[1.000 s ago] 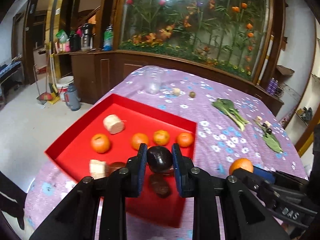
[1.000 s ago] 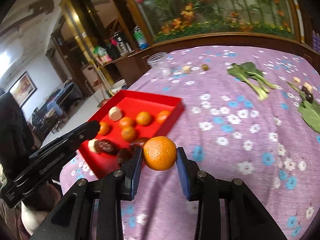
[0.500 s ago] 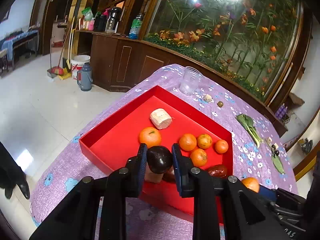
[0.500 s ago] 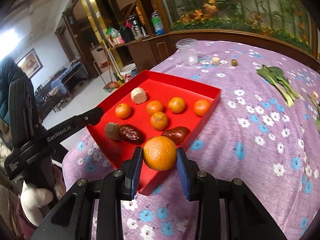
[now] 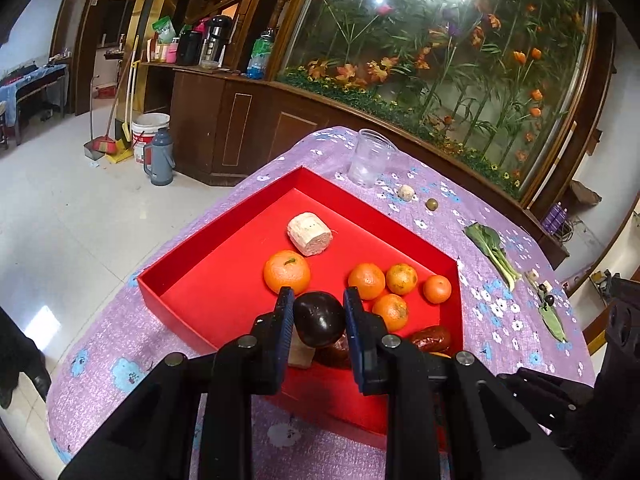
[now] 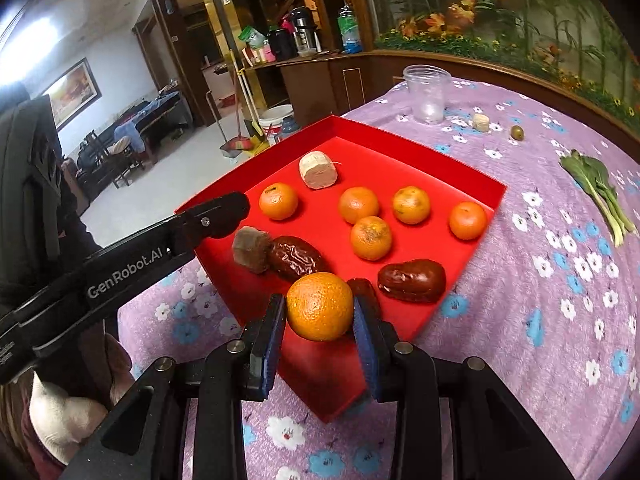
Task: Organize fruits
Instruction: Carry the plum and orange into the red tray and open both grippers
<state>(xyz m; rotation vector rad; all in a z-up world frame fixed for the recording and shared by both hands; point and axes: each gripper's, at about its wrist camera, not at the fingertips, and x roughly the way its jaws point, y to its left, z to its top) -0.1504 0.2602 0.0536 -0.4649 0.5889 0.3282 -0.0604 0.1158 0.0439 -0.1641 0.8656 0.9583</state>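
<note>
L gripper (image 5: 319, 320) fingers pinch a dark glossy plum (image 5: 319, 317) at its widest; smooth, prob slippery. R gripper (image 6: 320, 312) fingers clamp a mandarin (image 6: 320, 306) at 6 o'clock of the red tray (image 6: 416, 152): light, soft-skinned, so gentle squeeze.

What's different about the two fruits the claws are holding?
The left claw holds a dark fruit, glossy, nearly black; the right claw holds an orange, bright with dimpled skin. The orange looks more evenly round. Both are clamped between blue pads above the red tray.
</note>
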